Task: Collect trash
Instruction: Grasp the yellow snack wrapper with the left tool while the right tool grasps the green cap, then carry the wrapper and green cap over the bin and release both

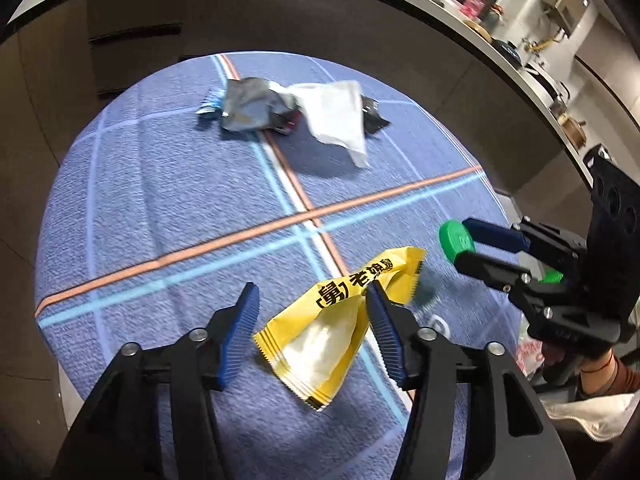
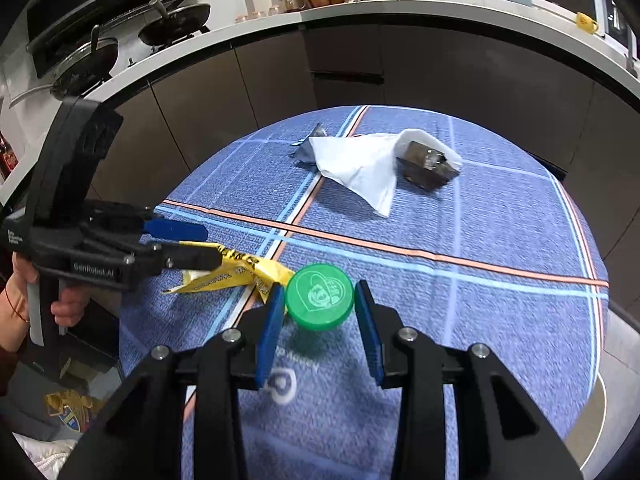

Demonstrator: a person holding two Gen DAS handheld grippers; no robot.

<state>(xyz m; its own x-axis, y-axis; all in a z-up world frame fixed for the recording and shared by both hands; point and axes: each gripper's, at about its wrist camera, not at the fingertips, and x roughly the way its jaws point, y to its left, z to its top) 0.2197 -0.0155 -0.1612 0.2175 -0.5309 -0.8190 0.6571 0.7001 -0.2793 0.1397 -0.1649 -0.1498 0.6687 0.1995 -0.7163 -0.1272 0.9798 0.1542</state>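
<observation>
A yellow snack wrapper (image 1: 320,344) (image 2: 224,280) sits between the fingers of my left gripper (image 1: 312,292) (image 2: 210,246). The jaws stand wide; the wrapper brushes the right-hand pad and a gap shows at the other pad. I cannot tell whether the wrapper rests on the cloth. My right gripper (image 2: 319,292) (image 1: 460,242) is shut on a green bottle cap (image 2: 320,300) (image 1: 454,240), held just above the blue checked tablecloth (image 1: 160,200) (image 2: 500,240). At the table's far side lie a white tissue (image 1: 340,120) (image 2: 360,164), a silver wrapper (image 1: 244,104) and a dark wrapper (image 2: 428,164).
A small blue candy wrapper (image 1: 210,104) lies left of the silver one. Dark kitchen cabinets (image 2: 344,64) curve behind the round table, with pans (image 2: 176,24) on the counter. A white bag (image 1: 592,412) sits off the table's near edge. A hand (image 2: 60,304) grips the left tool.
</observation>
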